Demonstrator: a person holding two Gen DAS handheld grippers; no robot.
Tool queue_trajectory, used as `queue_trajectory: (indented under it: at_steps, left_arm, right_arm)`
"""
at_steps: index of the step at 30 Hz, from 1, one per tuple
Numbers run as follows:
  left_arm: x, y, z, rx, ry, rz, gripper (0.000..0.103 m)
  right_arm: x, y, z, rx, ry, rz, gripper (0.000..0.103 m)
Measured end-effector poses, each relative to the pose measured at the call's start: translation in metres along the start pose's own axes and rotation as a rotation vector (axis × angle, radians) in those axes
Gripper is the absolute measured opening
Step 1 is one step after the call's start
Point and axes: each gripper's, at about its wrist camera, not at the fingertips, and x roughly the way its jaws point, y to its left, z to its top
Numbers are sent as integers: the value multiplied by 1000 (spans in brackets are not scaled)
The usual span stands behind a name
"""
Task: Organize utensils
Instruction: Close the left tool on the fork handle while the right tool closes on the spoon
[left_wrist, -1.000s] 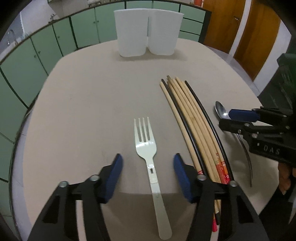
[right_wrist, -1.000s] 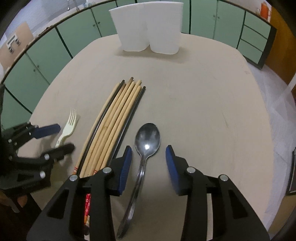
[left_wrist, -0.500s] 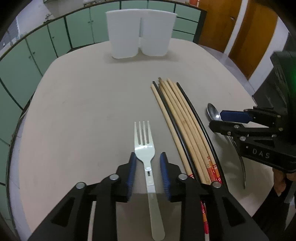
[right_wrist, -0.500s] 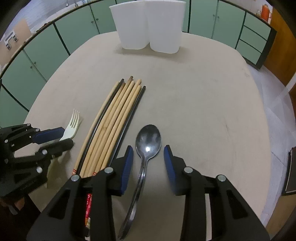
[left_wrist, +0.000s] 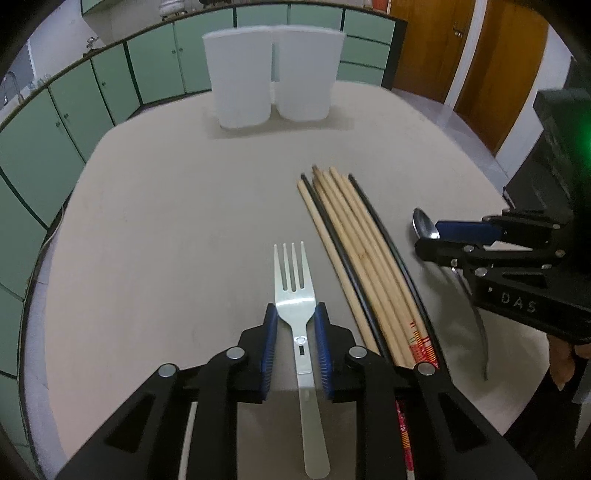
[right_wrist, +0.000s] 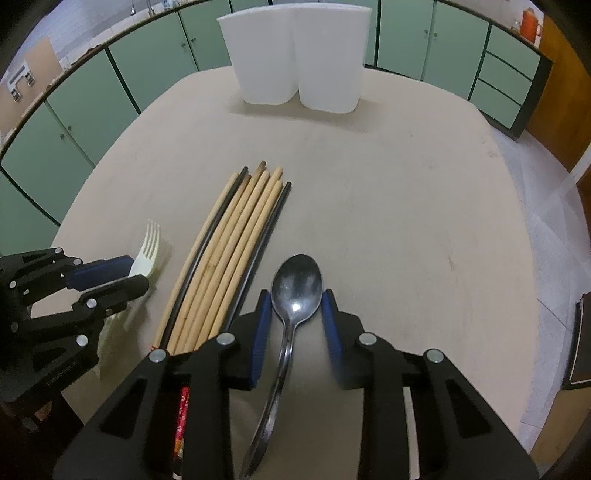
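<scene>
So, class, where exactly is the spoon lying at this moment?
In the right wrist view the spoon lies on the table, between the right hand-held gripper pads, just right of the chopsticks.

Beige counter (left_wrist: 177, 229): white holder (left_wrist: 271, 94) near far edge; fork (left_wrist: 295, 295), chopsticks (left_wrist: 354, 251), spoon (right_wrist: 295, 291) along near edge.

Chopsticks' (right_wrist: 236, 254) near ends — behind gripper.
</scene>
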Motion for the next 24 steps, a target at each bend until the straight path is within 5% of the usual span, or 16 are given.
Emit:
queue_trajectory:
  at_steps: [17,20,24]
  left_arm:
    - [-79,17,30,-50,-236,-1,19]
    - [-81,20,32,-58,-226,-11,19]
    - [-50,15,28,-19,-83,-44,20]
  right_arm:
    - [-62,8,19,-58,-128,-17,27]
    - [-70,9,23,-66,-139,-24,27]
    - [-73,7,21,-58,-142,-22,27]
